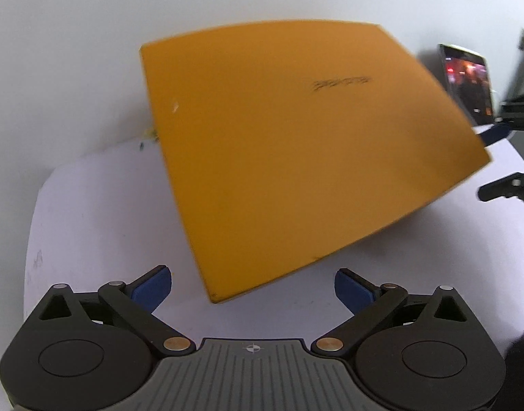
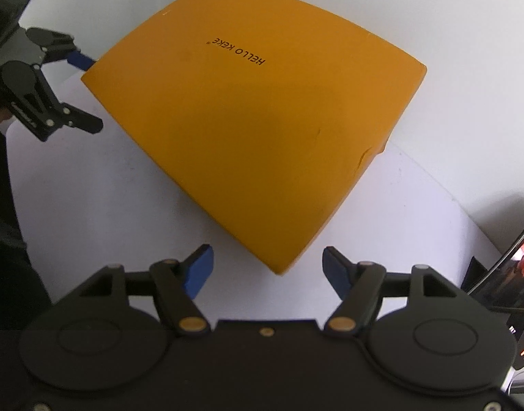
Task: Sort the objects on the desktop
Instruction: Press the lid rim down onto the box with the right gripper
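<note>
A large orange box [image 1: 296,137] with the print "HELLO KEKE" lies on the white table [image 1: 97,212]; it fills the middle of the right wrist view [image 2: 255,126] too. My left gripper [image 1: 253,289] is open, its blue pads either side of the box's near corner, not touching it. My right gripper [image 2: 267,267] is open in the same way at another corner of the box. The left gripper also shows in the right wrist view [image 2: 78,92], open beside the box's left edge. The right gripper shows at the right edge of the left wrist view [image 1: 501,161].
A phone or small screen [image 1: 467,82] with a lit picture leans against the white wall behind the box; it also shows at the right edge of the right wrist view [image 2: 508,274]. The white wall stands close behind the table.
</note>
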The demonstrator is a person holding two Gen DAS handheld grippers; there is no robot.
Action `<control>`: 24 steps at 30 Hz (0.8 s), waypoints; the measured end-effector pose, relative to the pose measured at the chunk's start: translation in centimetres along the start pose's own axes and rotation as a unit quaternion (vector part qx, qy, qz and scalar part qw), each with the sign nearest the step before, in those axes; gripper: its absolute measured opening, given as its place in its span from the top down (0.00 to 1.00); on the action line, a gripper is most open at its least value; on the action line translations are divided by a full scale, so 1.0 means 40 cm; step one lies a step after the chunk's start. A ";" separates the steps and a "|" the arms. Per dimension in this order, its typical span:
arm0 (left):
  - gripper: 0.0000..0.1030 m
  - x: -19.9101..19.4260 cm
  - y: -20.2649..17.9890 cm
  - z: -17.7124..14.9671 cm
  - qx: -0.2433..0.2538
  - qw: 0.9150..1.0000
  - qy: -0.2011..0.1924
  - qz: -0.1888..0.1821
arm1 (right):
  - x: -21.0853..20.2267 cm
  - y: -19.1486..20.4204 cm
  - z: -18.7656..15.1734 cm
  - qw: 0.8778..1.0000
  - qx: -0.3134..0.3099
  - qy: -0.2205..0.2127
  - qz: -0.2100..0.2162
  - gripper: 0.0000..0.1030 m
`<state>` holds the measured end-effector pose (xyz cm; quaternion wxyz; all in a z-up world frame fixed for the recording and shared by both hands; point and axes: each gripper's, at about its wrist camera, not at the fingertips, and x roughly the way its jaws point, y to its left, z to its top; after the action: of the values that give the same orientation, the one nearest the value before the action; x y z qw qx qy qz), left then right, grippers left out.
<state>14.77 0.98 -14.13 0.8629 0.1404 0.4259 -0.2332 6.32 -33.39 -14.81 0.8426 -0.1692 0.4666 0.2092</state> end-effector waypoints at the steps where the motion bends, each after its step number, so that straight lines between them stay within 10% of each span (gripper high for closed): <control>1: 0.02 -0.014 -0.004 -0.006 0.006 1.000 0.000 -0.006 | 0.003 -0.002 0.003 1.000 0.002 0.000 0.002 0.41; 24: 0.07 -0.064 0.062 0.062 -0.006 0.999 -0.023 -0.028 | -0.054 0.010 -0.023 0.998 0.047 -0.023 -0.021 0.45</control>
<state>16.37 2.73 -10.48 0.8663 0.1176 0.4112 -0.2581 4.43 -33.89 -13.45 0.8643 -0.1339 0.4529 0.1731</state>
